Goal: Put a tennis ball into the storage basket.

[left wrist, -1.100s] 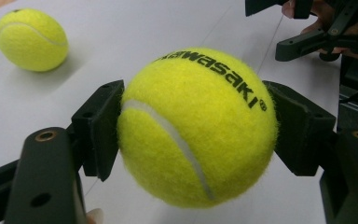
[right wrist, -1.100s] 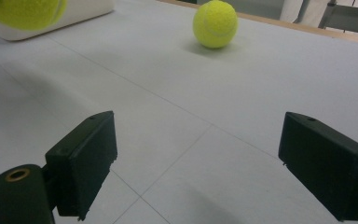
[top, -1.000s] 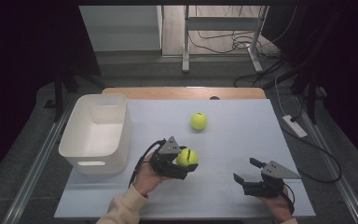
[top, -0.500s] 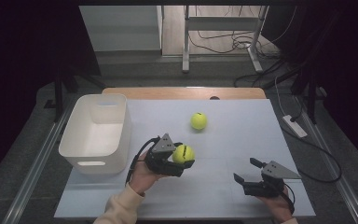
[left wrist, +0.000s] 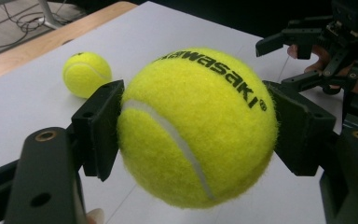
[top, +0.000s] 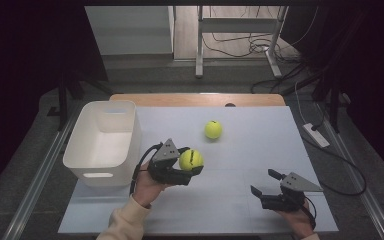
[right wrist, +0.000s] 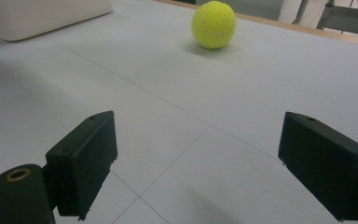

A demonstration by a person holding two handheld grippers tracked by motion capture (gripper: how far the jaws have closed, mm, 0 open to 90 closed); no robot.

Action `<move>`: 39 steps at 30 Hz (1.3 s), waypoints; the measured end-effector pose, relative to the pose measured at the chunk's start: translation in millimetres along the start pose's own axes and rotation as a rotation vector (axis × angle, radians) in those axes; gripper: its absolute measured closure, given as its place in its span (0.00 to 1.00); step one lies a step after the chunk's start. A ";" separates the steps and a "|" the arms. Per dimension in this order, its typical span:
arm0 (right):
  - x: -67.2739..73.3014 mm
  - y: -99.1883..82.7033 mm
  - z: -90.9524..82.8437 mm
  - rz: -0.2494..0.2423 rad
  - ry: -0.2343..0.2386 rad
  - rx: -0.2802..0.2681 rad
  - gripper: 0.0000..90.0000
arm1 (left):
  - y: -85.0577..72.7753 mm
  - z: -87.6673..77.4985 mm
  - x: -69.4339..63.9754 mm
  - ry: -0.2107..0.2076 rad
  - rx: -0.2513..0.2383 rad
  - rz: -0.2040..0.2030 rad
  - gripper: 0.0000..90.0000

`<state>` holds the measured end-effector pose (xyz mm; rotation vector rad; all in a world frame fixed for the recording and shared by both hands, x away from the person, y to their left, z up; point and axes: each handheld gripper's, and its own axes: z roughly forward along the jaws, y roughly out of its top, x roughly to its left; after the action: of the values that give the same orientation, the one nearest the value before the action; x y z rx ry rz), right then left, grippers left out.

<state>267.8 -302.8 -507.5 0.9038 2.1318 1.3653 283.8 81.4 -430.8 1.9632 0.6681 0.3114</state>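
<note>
My left gripper [top: 190,161] is shut on a yellow tennis ball [top: 191,160] and holds it a little above the white table, just right of the white bin [top: 105,142]. In the left gripper view the held tennis ball [left wrist: 198,126] is pressed between both black pads [left wrist: 100,128] and carries black lettering. A second tennis ball [top: 213,129] lies on the table farther back, also seen as the second tennis ball [left wrist: 86,73] and the second tennis ball [right wrist: 213,24]. My right gripper [top: 267,182] rests low at the front right, open, with nothing between its pads [right wrist: 86,158].
The white bin stands at the table's left side with its corner [right wrist: 46,16] seen in the right gripper view. A wooden strip [top: 200,99] runs along the table's far edge. Cables and a metal stand [top: 237,37] lie on the floor beyond.
My left gripper has carried the held ball slightly left and up, toward the bin. The right gripper and the loose ball have stayed where they were.
</note>
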 end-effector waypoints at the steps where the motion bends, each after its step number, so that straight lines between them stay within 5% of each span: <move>1: 0.0 0.0 0.0 0.001 0.000 0.000 0.13 | 0.4 -2.1 1.0 0.004 -0.006 -0.001 0.30; 39: -0.1 -0.1 -0.3 0.001 -0.005 0.000 0.13 | 5.4 -40.2 13.2 0.074 -0.124 -0.030 0.30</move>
<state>267.6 -303.0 -507.4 0.9076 2.1277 1.3625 276.8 116.8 -408.1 1.8293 0.7082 0.3994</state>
